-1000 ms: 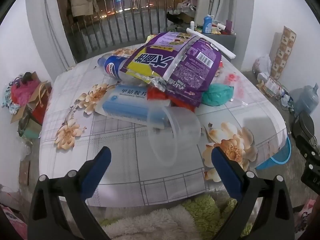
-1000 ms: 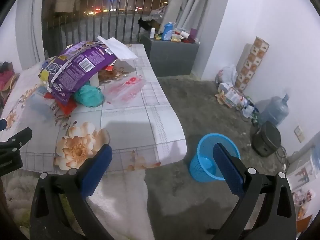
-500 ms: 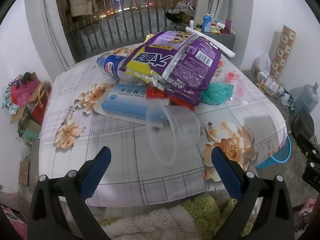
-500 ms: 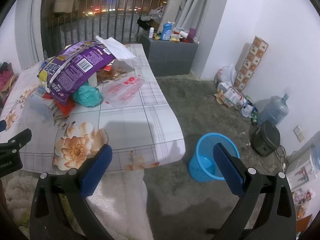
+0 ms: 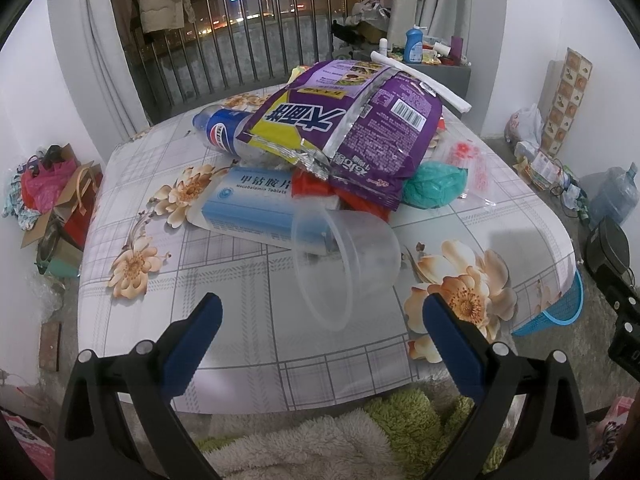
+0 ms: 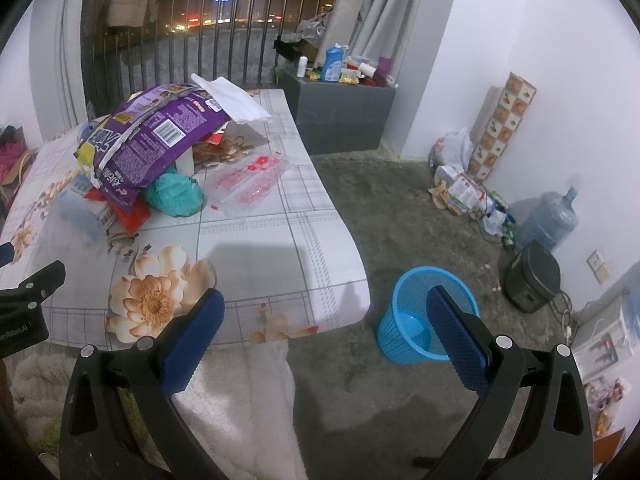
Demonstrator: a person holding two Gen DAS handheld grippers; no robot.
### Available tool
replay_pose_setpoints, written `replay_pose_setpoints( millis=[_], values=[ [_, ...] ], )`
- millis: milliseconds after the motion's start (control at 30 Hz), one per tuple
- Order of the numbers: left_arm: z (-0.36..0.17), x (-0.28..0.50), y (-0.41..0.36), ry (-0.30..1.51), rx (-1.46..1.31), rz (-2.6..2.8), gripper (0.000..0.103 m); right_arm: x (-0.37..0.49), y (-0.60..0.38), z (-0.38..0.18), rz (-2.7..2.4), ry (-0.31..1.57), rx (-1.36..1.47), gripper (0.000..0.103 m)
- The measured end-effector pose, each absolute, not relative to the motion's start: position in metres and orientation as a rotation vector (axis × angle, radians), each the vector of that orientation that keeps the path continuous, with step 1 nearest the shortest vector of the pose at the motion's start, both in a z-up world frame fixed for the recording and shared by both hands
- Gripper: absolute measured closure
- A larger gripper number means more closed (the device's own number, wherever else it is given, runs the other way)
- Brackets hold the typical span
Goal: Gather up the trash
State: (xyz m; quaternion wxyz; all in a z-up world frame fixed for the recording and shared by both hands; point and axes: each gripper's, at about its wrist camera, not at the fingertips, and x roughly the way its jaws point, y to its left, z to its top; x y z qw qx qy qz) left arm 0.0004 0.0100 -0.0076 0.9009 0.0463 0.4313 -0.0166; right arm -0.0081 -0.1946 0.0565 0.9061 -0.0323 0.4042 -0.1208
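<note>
Left tongs (image 5: 318, 316): released, blue pads wide apart, nothing between them; held over the near edge of the tabletop (image 5: 248, 288), pointed at the trash pile.
Right tongs (image 6: 322, 314): released, empty; held off the tabletop's right corner, with the floor and the bin ahead of them.
Cup (image 5: 348, 258): clear plastic, lying on its side, mouth towards the left tongs; nearest piece of trash, its base end against the box.
Box (image 5: 250, 210): flat blue and white tablet box, lying flat just behind the cup.
Purple bag (image 5: 352, 136): large torn snack bag, draped over the top of the pile.
Bottle (image 5: 222, 132): blue-labelled, on its side at the pile's far left, partly under the purple bag.
Red wrapper (image 5: 360, 202): sticks out from under the purple bag, beside the cup.
Green wad (image 5: 434, 184): crumpled, at the right foot of the pile.
Clear bag (image 6: 250, 180): flat, with red print, right of the green wad.
White sheet (image 6: 232, 100): rests on the pile's far top edge.
Bin (image 6: 426, 316): blue mesh basket on the floor, upright, just off the tabletop's right corner; the right tongs' right finger overlaps it in the right view.
Blanket (image 5: 304, 444): fluffy, green and white, below the tabletop's near edge.
</note>
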Motion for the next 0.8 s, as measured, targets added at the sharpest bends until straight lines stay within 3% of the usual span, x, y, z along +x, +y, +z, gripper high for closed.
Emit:
replay_pose_setpoints(
  millis=[800],
  values=[
    [-0.0086, 0.0020, 0.0100, 0.898, 0.095, -0.033, 0.005, -0.0080, -0.1943, 0.0568, -0.249, 0.835, -0.067, 0.007]
  ],
)
